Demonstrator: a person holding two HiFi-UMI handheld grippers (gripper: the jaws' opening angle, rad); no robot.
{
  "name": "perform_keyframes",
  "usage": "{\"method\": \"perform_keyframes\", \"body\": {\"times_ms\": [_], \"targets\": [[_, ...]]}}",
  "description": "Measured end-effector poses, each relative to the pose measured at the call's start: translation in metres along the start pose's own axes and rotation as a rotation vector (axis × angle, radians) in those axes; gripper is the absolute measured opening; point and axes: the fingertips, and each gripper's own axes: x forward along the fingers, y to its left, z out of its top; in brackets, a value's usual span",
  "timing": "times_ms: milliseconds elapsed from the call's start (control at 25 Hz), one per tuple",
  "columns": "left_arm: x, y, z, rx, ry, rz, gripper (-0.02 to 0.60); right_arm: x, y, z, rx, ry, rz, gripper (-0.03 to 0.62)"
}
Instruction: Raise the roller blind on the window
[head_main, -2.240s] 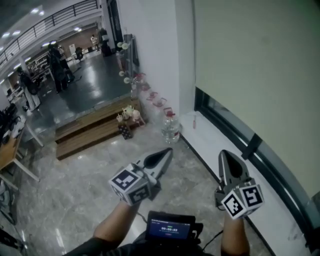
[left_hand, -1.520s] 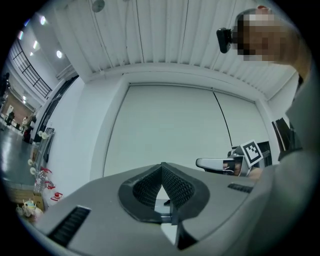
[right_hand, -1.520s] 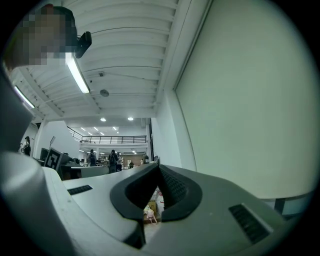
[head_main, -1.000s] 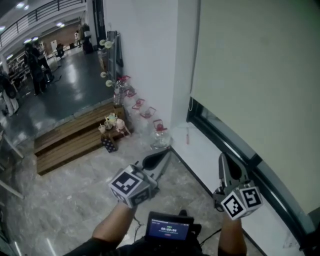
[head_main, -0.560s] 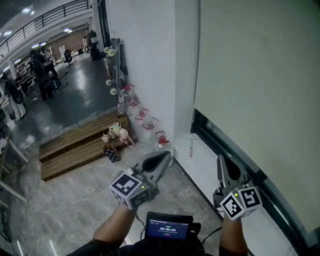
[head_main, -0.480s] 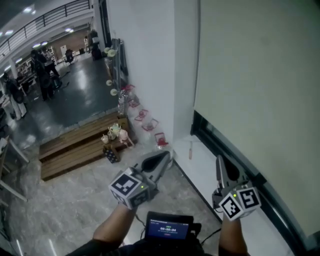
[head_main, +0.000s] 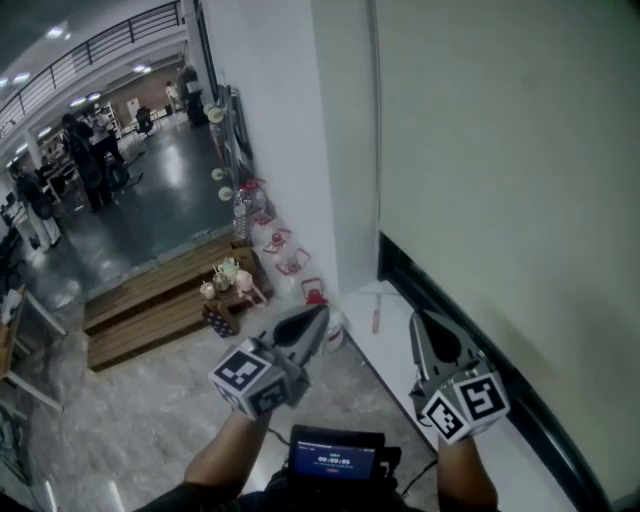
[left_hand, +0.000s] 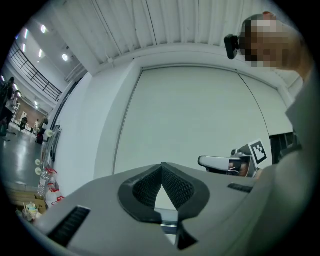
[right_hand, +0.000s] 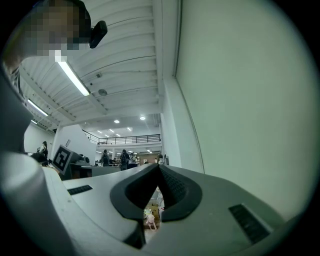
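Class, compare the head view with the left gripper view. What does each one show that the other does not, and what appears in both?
Only the head view shows the marble floor, the wooden steps, the small screen at the person's waist, the white sill and the dark window strip below the blind's bottom edge. Only the left gripper view shows the slatted ceiling and the blind's top edge. Both show the lowered roller blind, the left gripper and the right gripper.
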Motion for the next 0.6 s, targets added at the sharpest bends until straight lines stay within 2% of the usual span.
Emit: {"method": "perform_keyframes", "body": {"times_ms": [200,320,600], "targets": [[0.028,0.009,-0.008,0.016,0.024,0.010,-0.008,0.016,-0.029,-0.011,0.051,-0.008,0.018,0.002],[0.042,0.016,-0.011,0.010,0.029,0.004,-0.008,0.029,-0.031,-0.013,0.039,0.000,0.043,0.002],[0.070,0.060,-0.011,-0.014,0.000,-0.009,-0.008,0.069,-0.053,-0.025,0.033,0.012,0.016,0.002]]}}
